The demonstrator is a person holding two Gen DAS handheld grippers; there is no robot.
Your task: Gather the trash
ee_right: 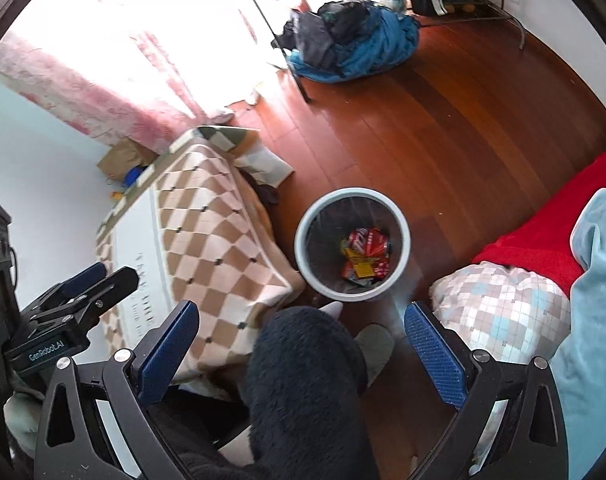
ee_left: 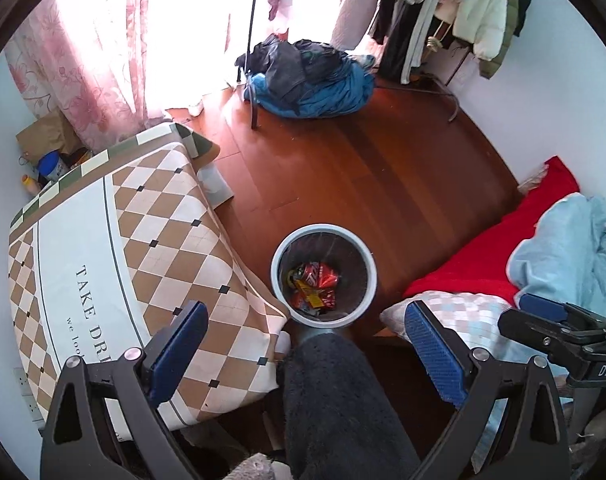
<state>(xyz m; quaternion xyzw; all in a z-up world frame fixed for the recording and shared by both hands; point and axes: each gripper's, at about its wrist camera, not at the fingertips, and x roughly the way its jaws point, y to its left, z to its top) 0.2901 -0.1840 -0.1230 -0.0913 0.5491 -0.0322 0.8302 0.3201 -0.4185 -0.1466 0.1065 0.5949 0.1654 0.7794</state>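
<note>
A round white-rimmed trash bin [ee_left: 277, 264] stands on the wooden floor, also in the right wrist view [ee_right: 303, 248]. Inside lie a crushed red can [ee_left: 317, 274] [ee_right: 369, 242] and red and yellow wrappers [ee_left: 313, 299] [ee_right: 363, 268]. My left gripper [ee_left: 305, 320] is open and empty, held above and just short of the bin. My right gripper [ee_right: 301, 322] is open and empty, also above the bin's near side. The right gripper shows at the right edge of the left wrist view [ee_left: 551, 320], the left gripper at the left edge of the right wrist view [ee_right: 83, 288].
A table with a checked cloth [ee_left: 123, 260] [ee_right: 207, 240] stands left of the bin. A bed with red blanket [ee_left: 503, 248] [ee_right: 543, 232] and checked pillow [ee_right: 499, 312] is right. A dark-trousered leg [ee_left: 335, 408] [ee_right: 303, 392] is below. A clothes heap [ee_left: 311, 80] lies far across the floor.
</note>
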